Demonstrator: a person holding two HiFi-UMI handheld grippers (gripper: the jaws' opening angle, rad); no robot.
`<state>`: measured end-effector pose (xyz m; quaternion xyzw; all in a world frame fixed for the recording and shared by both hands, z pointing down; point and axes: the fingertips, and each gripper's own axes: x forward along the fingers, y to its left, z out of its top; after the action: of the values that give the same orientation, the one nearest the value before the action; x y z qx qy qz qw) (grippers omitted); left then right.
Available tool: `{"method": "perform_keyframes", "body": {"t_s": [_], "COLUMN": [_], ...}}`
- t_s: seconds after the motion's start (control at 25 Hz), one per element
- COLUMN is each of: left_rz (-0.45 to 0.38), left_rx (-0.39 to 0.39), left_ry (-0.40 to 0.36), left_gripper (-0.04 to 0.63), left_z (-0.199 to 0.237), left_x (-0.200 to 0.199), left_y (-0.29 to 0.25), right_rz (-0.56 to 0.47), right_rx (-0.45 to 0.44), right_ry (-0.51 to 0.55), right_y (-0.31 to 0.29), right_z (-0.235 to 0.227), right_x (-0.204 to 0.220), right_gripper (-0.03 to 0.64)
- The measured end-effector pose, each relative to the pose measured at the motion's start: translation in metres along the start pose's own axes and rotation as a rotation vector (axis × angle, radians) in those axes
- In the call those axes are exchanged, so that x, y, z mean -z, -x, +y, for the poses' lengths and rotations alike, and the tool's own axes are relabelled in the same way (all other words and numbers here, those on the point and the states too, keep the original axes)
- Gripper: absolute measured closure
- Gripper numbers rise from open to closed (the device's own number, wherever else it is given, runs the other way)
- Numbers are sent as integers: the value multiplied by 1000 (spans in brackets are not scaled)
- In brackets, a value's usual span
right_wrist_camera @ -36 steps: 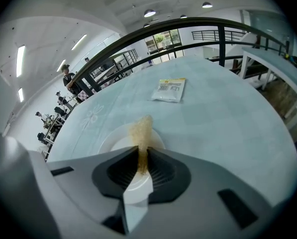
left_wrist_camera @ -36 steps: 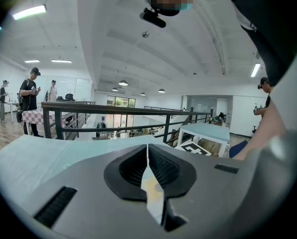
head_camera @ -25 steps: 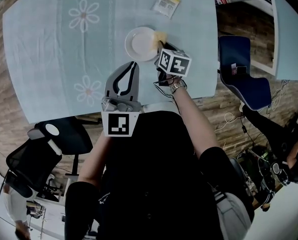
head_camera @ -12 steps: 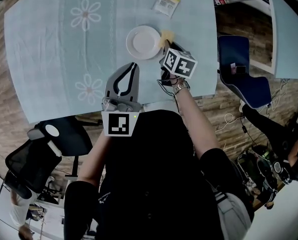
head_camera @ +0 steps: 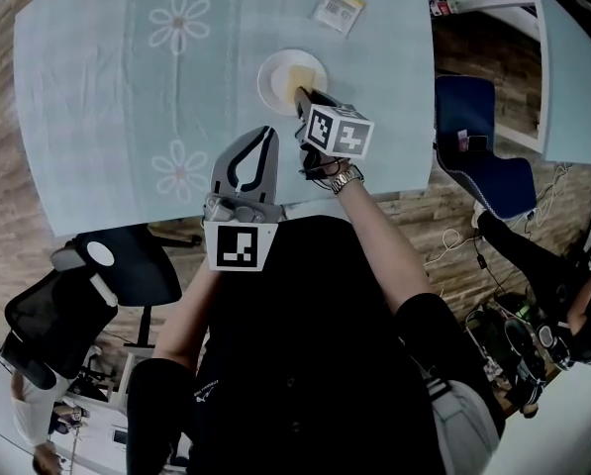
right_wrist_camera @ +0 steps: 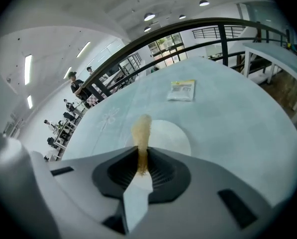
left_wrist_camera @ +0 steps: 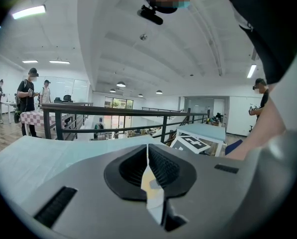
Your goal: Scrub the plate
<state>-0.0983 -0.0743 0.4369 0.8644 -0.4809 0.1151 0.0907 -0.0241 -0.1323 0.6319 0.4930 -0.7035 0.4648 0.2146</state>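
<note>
A small white plate [head_camera: 275, 77] sits on the pale blue flowered tablecloth [head_camera: 127, 97], right of the table's middle. My right gripper [head_camera: 302, 97] is shut on a yellow sponge [head_camera: 302, 75], which hangs over the plate's right half. In the right gripper view the sponge [right_wrist_camera: 141, 128] stands up thin between the jaws of that gripper [right_wrist_camera: 141, 151], with the plate [right_wrist_camera: 170, 136] just behind it. My left gripper [head_camera: 265, 133] rests near the table's front edge, below the plate and apart from it. In its own view the left gripper [left_wrist_camera: 148, 156] is shut with nothing in it.
A small yellow-and-white packet [head_camera: 337, 8] lies beyond the plate near the far edge; it also shows in the right gripper view as the packet [right_wrist_camera: 182, 89]. A blue chair [head_camera: 478, 142] stands right of the table, a black office chair [head_camera: 87, 295] at front left. A dark railing [right_wrist_camera: 153, 39] runs behind the table.
My right gripper has carried the sponge leftward from the plate's right rim to over the plate. The left gripper has stayed where it was.
</note>
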Motion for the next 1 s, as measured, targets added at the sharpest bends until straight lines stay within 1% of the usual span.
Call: {"method": "perform_keyframes", "body": {"t_s": [0.08,0.2,0.36,0.48,0.52,0.6,0.76,0.84,0.92,1.0], "left_rz": [4,9,12,18,18,23,45,42,44,32], "left_rx": [-10,-16,-37,-52,-56,-53,-55,-60,-54,-54], "left_ry": [2,-18,-1,24,34,26,30,40,33,53], "left_gripper": [574,574,574,574,574,574,574,574,574,574], "left_z": [3,9,16,19,19,20,22,21,20,18], "left_x": [2,4,7,9,10,10,15,15,14,12], "left_y": [1,2,1,-2,-4,-6,-12,-16,-20,-24], "right_rz": [36,69,98,116,124,145,170,170,166,164], "right_rx": [-36,-64,-108,-119,-123,-143,-181,-182,-173,-162], "right_ry": [-2,-13,-15,-12,-14,-28,-86,-105,-119,-132], "right_y": [-8,-16,-25,-30,-32,-37,-43,-42,-42,-42], "right_z": [11,24,37,42,43,43,38,33,27,22], "right_x": [9,16,23,26,28,33,35,33,31,31], "right_gripper": [561,561,561,561,561,561,561,561,561,561]}}
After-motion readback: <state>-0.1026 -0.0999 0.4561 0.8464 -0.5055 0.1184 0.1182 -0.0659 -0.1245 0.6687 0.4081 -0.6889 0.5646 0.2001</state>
